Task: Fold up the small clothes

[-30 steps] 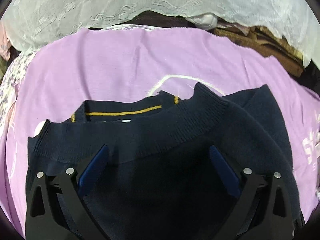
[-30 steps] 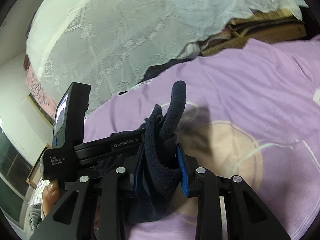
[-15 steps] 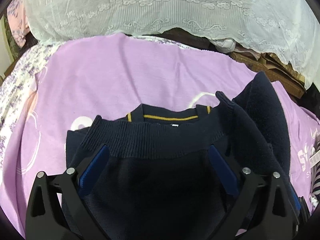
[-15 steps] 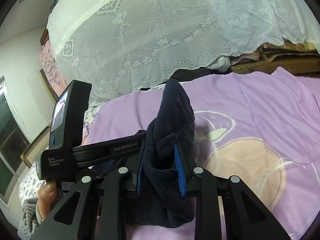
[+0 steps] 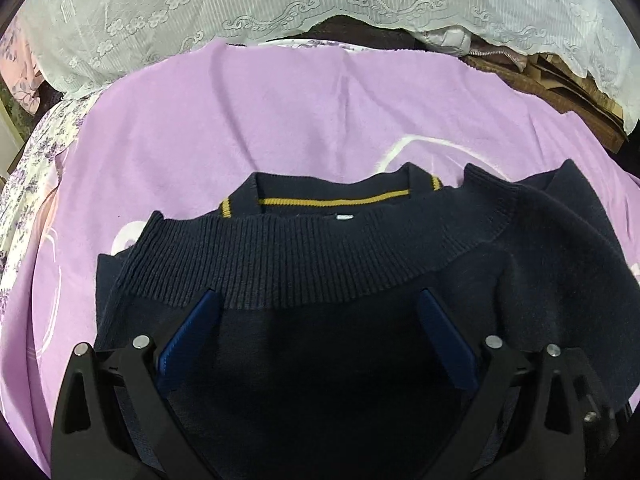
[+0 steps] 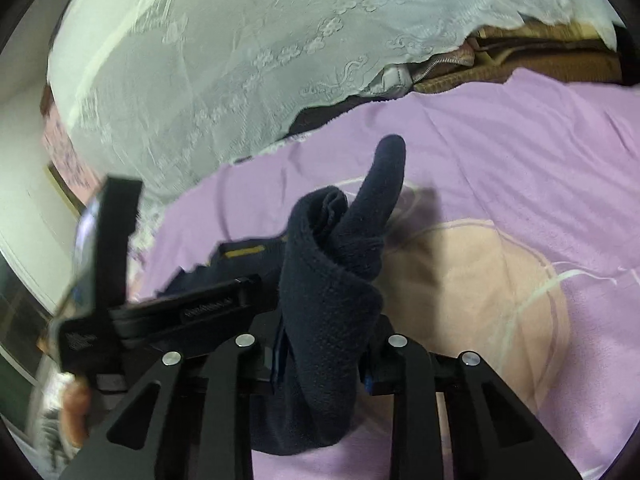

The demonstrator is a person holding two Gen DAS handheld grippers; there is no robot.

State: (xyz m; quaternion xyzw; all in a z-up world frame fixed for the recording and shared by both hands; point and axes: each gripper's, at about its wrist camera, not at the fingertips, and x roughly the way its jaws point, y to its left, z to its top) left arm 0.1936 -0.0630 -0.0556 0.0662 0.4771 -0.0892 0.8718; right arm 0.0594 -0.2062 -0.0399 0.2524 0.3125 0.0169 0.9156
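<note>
A white lace-patterned cloth is draped across the far side of the scene in both views; brown folded fabric and a quilted white item with a zip show under its lower edge. No container is visible in either view.

In front of it, a lilac fleece blanket with pale printed outlines covers the bed and carries the work. A floral-print sheet shows at its left edge.

The task item, a small navy knitted sweater with a ribbed hem and a mustard-yellow stripe at the collar, lies on the blanket in the left wrist view. Its ribbed hem is folded up close to the collar, leaving the yellow stripe and a small white label exposed. Its right side is raised off the blanket.

The left gripper hangs over the sweater's dark body with its blue-padded fingers set wide apart. Whether the pads touch the cloth cannot be determined.

The right gripper has its fingers drawn narrow and clamped on a bunched fold of the sweater, which stands up above them, one tip pointing up.

A person's hand shows blurred at the lower left of the right wrist view, under the left gripper's black housing.
</note>
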